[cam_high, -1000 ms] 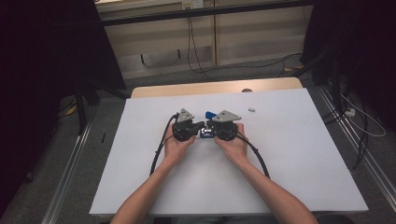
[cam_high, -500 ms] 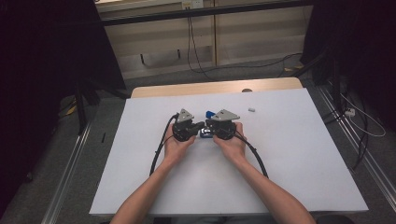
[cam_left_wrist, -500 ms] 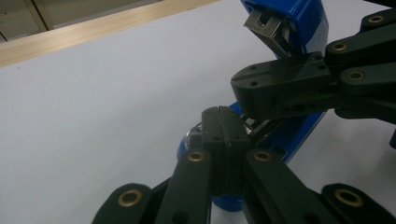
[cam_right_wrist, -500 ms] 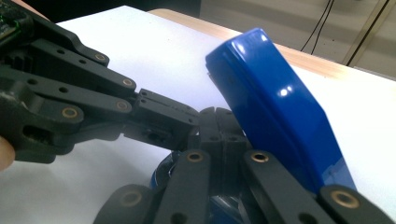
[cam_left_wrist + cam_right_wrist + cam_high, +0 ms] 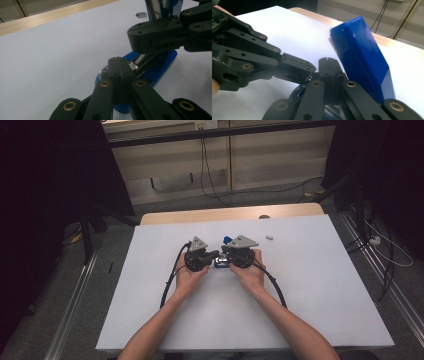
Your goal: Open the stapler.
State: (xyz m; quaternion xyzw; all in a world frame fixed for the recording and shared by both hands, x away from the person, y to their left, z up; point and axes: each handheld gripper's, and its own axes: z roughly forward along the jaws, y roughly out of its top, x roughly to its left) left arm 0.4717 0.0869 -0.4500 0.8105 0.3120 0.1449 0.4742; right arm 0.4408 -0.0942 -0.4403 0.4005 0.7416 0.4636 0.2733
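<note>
A blue stapler [image 5: 220, 263] lies open on the white table top [image 5: 310, 285], between my two grippers at mid-table. In the right gripper view its blue lid [image 5: 362, 55] stands tilted up, just right of my right gripper [image 5: 327, 60], whose jaws are pressed together with nothing visible between them. In the left gripper view my left gripper [image 5: 117, 59] is also shut, its tip over the metal staple channel [image 5: 135, 65] of the blue base [image 5: 160, 67]. The two grippers [image 5: 216, 255] [image 5: 225, 254] point at each other, tips nearly touching.
A small block of staples [image 5: 269, 238] lies on the white surface beyond and right of the grippers. A wooden strip [image 5: 200, 215] runs along the far table edge. Cables trail from both grippers toward the person's forearms.
</note>
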